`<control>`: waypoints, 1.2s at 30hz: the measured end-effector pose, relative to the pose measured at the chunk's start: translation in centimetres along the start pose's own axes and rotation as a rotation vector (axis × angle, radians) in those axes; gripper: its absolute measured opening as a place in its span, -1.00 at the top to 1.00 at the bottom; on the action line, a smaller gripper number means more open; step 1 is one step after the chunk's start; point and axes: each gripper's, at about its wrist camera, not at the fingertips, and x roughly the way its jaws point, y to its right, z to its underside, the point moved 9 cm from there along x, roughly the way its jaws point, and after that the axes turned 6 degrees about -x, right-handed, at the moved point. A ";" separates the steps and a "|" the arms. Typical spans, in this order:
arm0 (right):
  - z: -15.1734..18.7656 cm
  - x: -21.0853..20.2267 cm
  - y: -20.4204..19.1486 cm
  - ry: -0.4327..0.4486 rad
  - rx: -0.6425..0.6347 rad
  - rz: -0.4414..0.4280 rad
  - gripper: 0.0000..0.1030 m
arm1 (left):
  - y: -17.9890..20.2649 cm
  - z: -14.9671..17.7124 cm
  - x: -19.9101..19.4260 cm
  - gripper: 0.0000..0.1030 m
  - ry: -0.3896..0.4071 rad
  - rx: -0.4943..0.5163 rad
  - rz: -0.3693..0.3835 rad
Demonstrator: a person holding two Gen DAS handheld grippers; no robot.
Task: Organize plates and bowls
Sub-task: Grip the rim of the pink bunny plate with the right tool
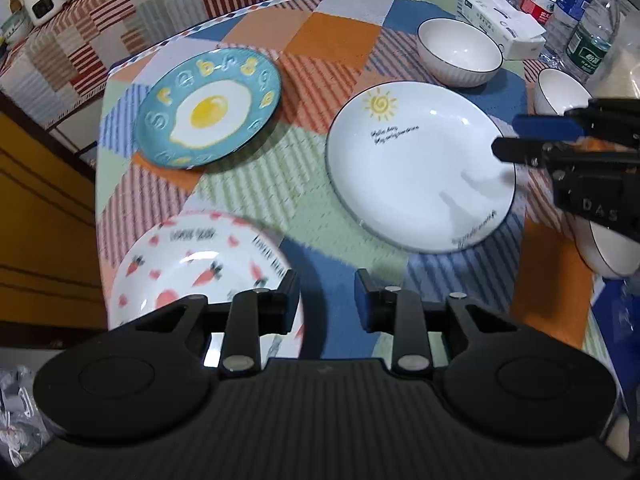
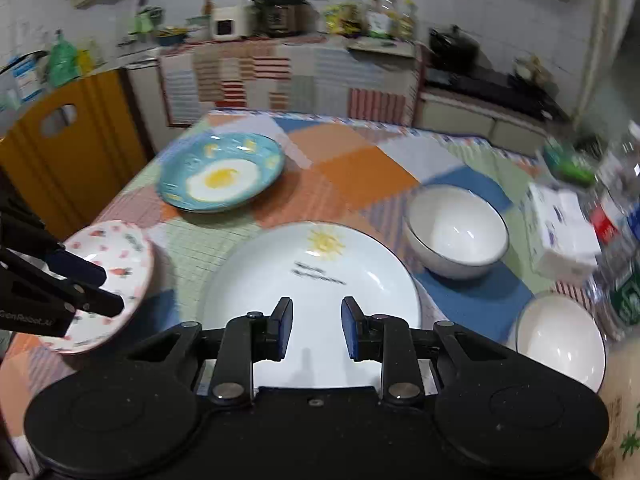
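Three plates lie on the patchwork tablecloth [image 1: 320, 32]: a teal fried-egg plate [image 1: 208, 110] [image 2: 220, 174], a white sun plate [image 1: 416, 164] [image 2: 312, 268] and a carrot-print plate [image 1: 192, 268] [image 2: 108, 248]. White bowls [image 1: 460, 52] [image 2: 456, 232] stand to the right, a second bowl [image 1: 560, 92] [image 2: 560, 340] nearer the edge. My left gripper [image 1: 328, 280] [image 2: 113, 291] hovers at the carrot plate's right rim, narrowly open, only cloth showing between its pads. My right gripper [image 2: 316, 308] [image 1: 506, 136] hangs over the sun plate's near rim, narrowly open and holding nothing.
A tissue box [image 1: 508, 28] [image 2: 560, 236] and several water bottles [image 1: 580, 12] [image 2: 620, 240] crowd the table's right side. A third bowl [image 1: 604, 256] is half hidden behind the right gripper. An orange chair [image 2: 60, 152] stands past the left edge, a kitchen counter [image 2: 280, 40] behind.
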 end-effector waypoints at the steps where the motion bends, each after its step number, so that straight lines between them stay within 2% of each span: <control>1: -0.4 -0.5 -0.5 0.009 -0.013 -0.007 0.38 | -0.5 0.4 -0.6 0.42 0.003 0.004 -0.004; 5: -1.7 -2.2 -2.6 0.036 -0.076 -0.015 0.19 | -3.0 1.8 -2.2 0.39 0.023 -0.004 -0.067; 8: -2.5 -3.3 -3.9 0.064 -0.114 -0.004 0.12 | -4.8 3.1 -3.1 0.30 0.021 -0.033 -0.077; 15: -3.1 -4.8 -7.3 0.095 -0.115 -0.076 -0.14 | -7.4 6.4 -4.7 0.17 0.009 -0.047 -0.103; 17: -3.0 -4.9 -8.5 0.098 -0.116 -0.102 -0.20 | -7.9 7.1 -4.9 0.01 0.014 -0.051 -0.107; 18: -2.8 -4.8 -9.0 0.099 -0.116 -0.115 -0.24 | -8.2 7.4 -4.9 -0.01 0.015 -0.050 -0.109; 21: -2.3 -4.7 -10.8 0.099 -0.123 -0.155 -0.32 | -8.9 8.2 -4.4 -0.07 0.006 -0.040 -0.107; 23: -1.9 -4.6 -11.8 0.098 -0.132 -0.177 -0.35 | -9.5 8.7 -3.8 -0.21 0.003 -0.049 -0.112; 26: -1.3 -4.0 -13.2 0.098 -0.135 -0.218 -0.40 | -10.5 9.1 -2.9 -0.28 0.013 -0.047 -0.121; 32: -0.3 -1.6 -15.2 0.142 -0.169 -0.266 -0.43 | -13.1 9.1 -0.6 -0.29 0.078 -0.051 -0.165; 36: -0.1 0.8 -16.2 0.125 -0.157 -0.321 -0.43 | -14.9 9.3 1.1 -0.29 0.101 -0.084 -0.168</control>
